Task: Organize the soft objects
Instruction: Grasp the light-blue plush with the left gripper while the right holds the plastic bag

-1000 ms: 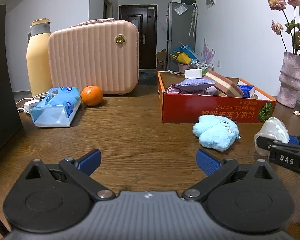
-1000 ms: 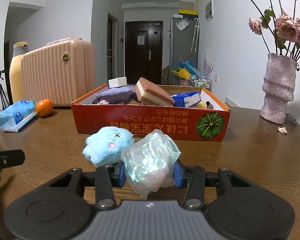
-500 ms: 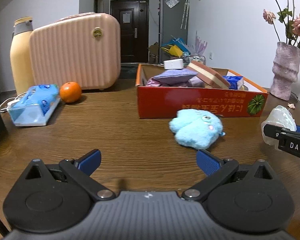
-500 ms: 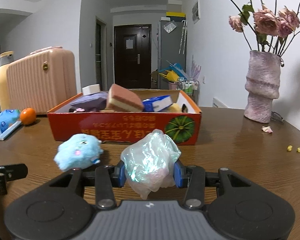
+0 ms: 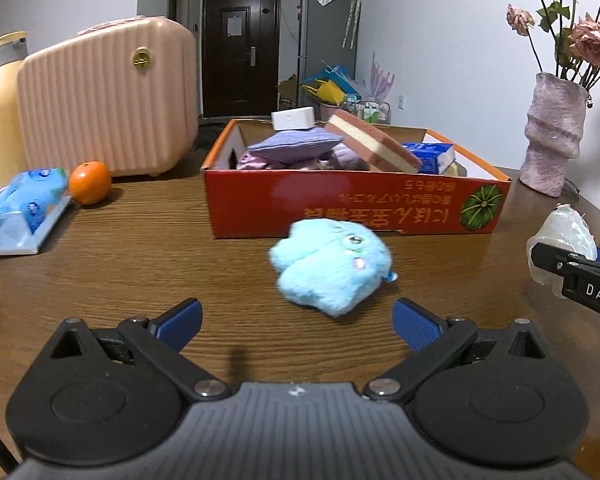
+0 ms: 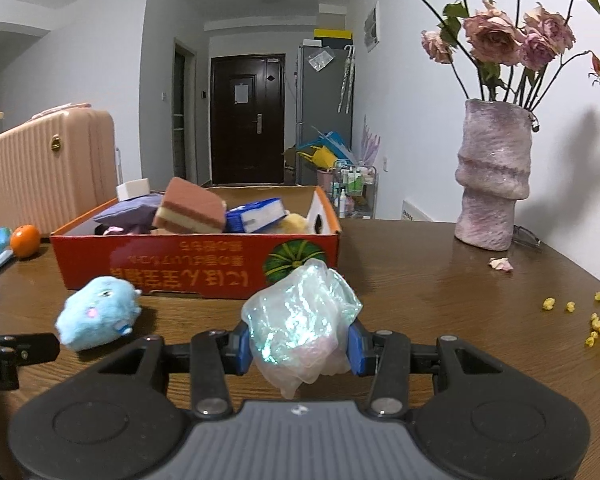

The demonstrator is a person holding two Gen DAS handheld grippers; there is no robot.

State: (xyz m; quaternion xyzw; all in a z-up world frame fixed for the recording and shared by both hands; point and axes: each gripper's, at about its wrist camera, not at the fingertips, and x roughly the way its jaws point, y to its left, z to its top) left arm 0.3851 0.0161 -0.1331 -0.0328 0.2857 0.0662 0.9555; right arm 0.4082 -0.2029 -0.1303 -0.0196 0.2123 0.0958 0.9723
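While my two grippers hang over the brown wooden table [image 5: 140, 264], the biggest thing ahead of my left one is the pink ribbed suitcase [image 5: 104, 100], standing at about eleven o'clock with a tall cream bottle [image 5: 2, 100] just beside it on its far left. At twelve to one o'clock sits the red cardboard box [image 5: 340, 204], its printed side facing me, already holding a purple cushion [image 5: 292, 146], a layered brown and cream sponge block [image 5: 374, 140], a small white box [image 5: 293, 118] and a blue packet [image 5: 430, 156]. A mauve vase [image 6: 494, 176] of dried pink roses stands at two o'clock from my right gripper, well apart from the box. A blue tissue pack [image 5: 24, 208] lies at ten o'clock, an orange [image 5: 90, 182] touching or just beside its far end. The fluffy light-blue plush toy [image 5: 332, 266] rests on the table just in front of the box, at twelve to one o'clock from my left gripper [image 5: 296, 320], whose blue pads stand wide apart with nothing between them. My right gripper [image 6: 300, 344] has its pads pressed against both sides of a crumpled iridescent plastic bundle [image 6: 300, 320], held clear above the table. Small yellow crumbs [image 6: 580, 320] lie scattered at three o'clock.
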